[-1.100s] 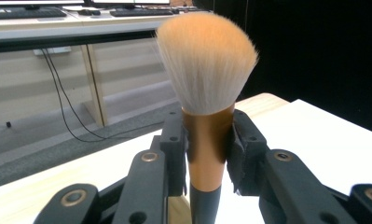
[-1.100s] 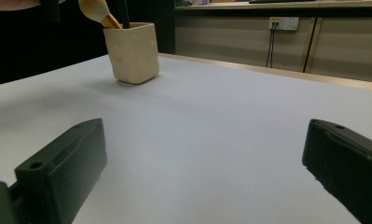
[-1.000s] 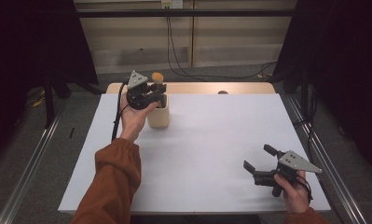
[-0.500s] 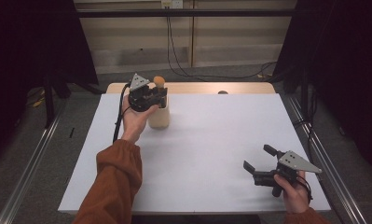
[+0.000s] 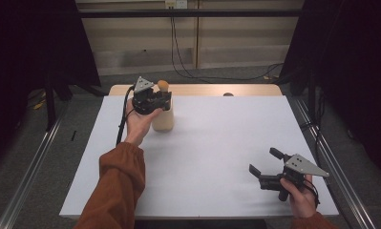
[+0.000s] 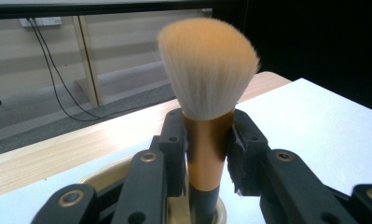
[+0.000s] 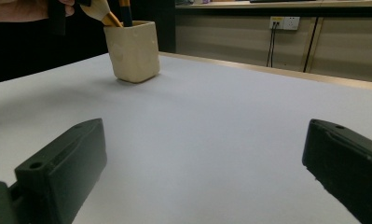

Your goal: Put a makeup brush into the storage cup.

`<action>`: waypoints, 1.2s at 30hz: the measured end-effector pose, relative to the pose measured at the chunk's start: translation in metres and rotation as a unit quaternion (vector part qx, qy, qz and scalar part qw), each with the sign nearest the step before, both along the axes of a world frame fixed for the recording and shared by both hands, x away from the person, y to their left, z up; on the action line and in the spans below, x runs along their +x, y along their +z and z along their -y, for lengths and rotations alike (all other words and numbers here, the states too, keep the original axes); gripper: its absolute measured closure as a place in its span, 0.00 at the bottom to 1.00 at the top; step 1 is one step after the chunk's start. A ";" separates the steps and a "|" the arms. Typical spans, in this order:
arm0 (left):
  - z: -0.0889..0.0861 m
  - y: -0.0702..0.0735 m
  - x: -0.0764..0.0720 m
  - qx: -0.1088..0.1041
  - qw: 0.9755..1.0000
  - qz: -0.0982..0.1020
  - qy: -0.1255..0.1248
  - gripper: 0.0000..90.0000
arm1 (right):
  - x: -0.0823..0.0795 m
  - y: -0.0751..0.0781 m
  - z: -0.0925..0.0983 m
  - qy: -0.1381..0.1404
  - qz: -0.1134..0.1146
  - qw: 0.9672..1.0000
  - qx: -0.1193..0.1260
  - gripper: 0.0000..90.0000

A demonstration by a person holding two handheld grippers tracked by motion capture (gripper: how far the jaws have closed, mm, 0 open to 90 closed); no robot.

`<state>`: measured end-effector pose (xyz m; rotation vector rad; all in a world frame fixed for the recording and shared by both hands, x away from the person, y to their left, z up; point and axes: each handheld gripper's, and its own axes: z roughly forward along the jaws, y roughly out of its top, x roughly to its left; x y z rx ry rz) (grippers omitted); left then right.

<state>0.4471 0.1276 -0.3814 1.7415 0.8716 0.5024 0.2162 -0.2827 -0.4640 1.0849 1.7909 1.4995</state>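
Left gripper [image 6: 207,154] clamped on brush [image 6: 207,93] over cup [image 5: 163,119]
Brush between its jaws, long axis upright, bristles up, handle down into cup; right gripper [image 7: 202,172] wide, holding nothing

The place looked like a lab or recording studio set up for capturing handling work. A bare white bench [image 5: 216,143] with a wooden edge stood on a grey floor between metal rails [image 5: 30,176]. Dark curtains [image 5: 30,43] closed off both sides. Behind ran a pale panelled wall with a socket [image 5: 174,4] and black cables [image 5: 178,52] trailing down to the floor.
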 end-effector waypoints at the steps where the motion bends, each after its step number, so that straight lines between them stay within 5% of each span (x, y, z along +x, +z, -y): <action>1: 0.000 0.000 0.000 0.000 1.000 -0.001 0.000 0.78 | 0.000 0.000 0.000 0.000 0.000 1.000 0.002 0.00; 5: -0.002 -0.001 0.001 0.003 1.000 -0.003 0.001 0.74 | 0.000 0.000 0.000 0.001 0.000 1.000 0.000 0.00; 11: 0.000 -0.002 0.000 0.015 1.000 0.005 0.006 0.49 | 0.000 0.000 0.000 0.000 0.000 1.000 0.000 0.00; 20: -0.005 0.001 0.000 -0.001 0.999 0.005 0.039 0.13 | 0.000 0.000 0.001 -0.001 -0.001 1.000 0.002 0.00; 33: -0.024 0.001 -0.003 -0.034 0.999 -0.006 0.040 0.03 | 0.002 -0.001 0.002 -0.004 -0.002 1.000 -0.001 0.00; 36: -0.026 0.002 -0.005 -0.028 0.999 -0.001 0.033 0.02 | 0.002 -0.001 0.004 -0.008 -0.002 1.000 0.004 0.00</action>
